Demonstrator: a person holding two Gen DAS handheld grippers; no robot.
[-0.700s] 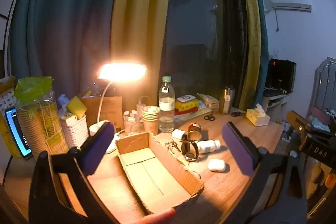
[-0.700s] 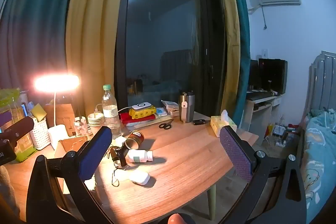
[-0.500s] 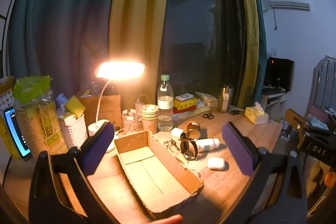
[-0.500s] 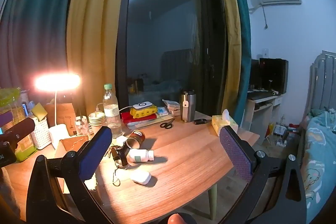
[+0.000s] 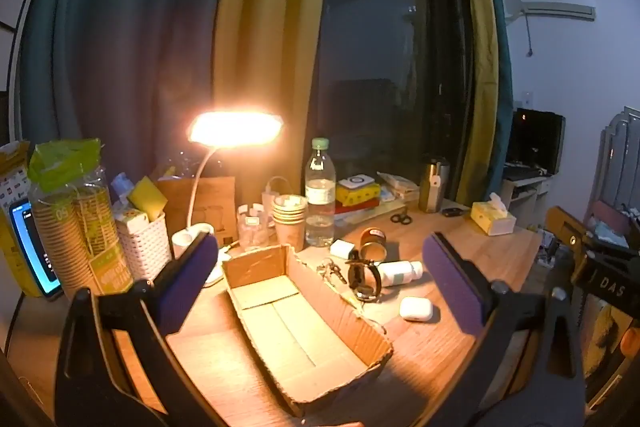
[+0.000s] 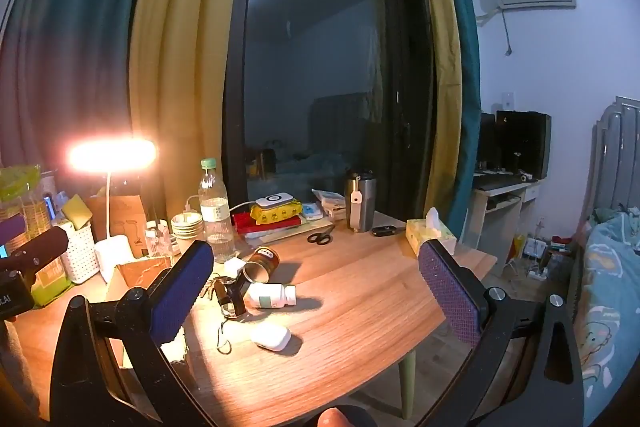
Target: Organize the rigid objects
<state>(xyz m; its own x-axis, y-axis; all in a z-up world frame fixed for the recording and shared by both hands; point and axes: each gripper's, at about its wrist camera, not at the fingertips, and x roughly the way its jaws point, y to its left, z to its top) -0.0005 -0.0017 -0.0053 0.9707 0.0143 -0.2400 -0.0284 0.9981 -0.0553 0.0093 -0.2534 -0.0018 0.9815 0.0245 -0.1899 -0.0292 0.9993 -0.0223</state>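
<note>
An empty open cardboard box point(image 5: 304, 331) lies on the wooden desk, between my left gripper's fingers in the left wrist view. To its right lie a white earbud case point(image 5: 416, 308) point(image 6: 271, 336), a white pill bottle on its side point(image 5: 400, 271) point(image 6: 271, 295), a black watch point(image 5: 363, 277) point(image 6: 231, 297), keys point(image 5: 330, 270), a brown can on its side point(image 5: 372, 242) point(image 6: 262, 264) and a small white cube point(image 5: 342, 249). My left gripper point(image 5: 320, 279) is open and empty above the box. My right gripper point(image 6: 316, 291) is open and empty above the loose items.
A lit desk lamp point(image 5: 234, 129), a water bottle point(image 5: 320, 197), stacked paper cups point(image 5: 289, 217), a white basket point(image 5: 144, 247) and a phone point(image 5: 34, 251) line the back left. Scissors point(image 6: 320, 235), a steel tumbler point(image 6: 361, 201) and a tissue box point(image 6: 430, 237) stand further right.
Both grippers have shifted only slightly; the left wrist view has drifted a little. Nothing was taken hold of or moved on the desk.
</note>
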